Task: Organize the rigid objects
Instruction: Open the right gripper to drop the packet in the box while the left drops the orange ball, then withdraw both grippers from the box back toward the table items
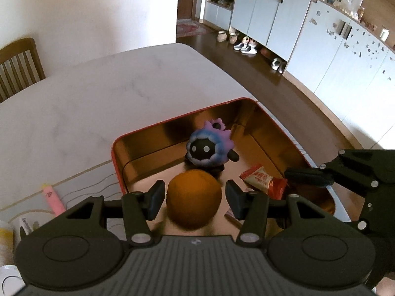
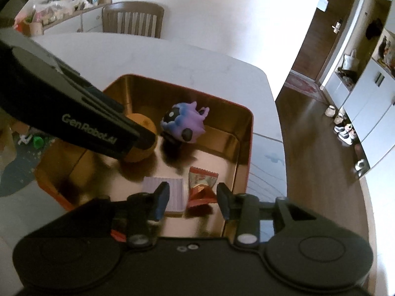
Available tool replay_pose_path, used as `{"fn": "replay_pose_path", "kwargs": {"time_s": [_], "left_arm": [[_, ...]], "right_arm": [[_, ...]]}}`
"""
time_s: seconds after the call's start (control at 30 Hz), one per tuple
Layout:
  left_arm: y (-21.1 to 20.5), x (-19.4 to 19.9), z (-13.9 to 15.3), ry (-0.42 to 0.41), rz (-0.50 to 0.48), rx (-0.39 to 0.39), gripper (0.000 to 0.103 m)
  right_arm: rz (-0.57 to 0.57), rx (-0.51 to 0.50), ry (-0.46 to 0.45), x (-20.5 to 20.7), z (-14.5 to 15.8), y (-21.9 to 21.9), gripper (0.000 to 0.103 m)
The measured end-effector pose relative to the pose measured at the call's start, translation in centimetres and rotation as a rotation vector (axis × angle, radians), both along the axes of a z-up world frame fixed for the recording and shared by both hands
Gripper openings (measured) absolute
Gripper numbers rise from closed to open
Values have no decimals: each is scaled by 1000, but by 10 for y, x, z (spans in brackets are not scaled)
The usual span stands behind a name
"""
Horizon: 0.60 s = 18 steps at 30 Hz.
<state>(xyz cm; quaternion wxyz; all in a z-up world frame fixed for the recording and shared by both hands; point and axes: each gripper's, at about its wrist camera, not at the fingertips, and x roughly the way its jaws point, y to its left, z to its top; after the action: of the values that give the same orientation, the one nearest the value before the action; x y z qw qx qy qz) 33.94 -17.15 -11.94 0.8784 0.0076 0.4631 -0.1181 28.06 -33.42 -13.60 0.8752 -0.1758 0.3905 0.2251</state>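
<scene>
Pink tube (image 1: 53,198) on white table (image 1: 98,93), left of tin. Red tin (image 1: 116,162), gold inside, holds all items. Left gripper (image 1: 195,198) jaws spread, orange ball (image 1: 193,198) between pads, small gaps each side. Purple-blue figurine (image 1: 208,148) just behind ball. Snack packet (image 2: 201,185) between spread fingers of right gripper (image 2: 193,198), untouched; lilac pad (image 2: 172,192) beside it.

Orange ball (image 1: 193,198), purple-blue toy (image 1: 209,148) (black face), gold-lined red tin (image 1: 116,157).
</scene>
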Motion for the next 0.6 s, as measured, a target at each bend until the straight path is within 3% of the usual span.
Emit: {"fn": "replay_pose_path", "kwargs": {"time_s": [0.3,0.43,0.6], "left_arm": [[12,-26,20,-54,16,-19,54],[21,-38,30,-78,29,-23,55],[35,-56,42,-113,47,-35,65]], "right_arm": [[-87,116,17,-11,21,-16,48],[-113,160,19,-18,29,-18,56],[-129,210,9,-30,38,-16,62]]}}
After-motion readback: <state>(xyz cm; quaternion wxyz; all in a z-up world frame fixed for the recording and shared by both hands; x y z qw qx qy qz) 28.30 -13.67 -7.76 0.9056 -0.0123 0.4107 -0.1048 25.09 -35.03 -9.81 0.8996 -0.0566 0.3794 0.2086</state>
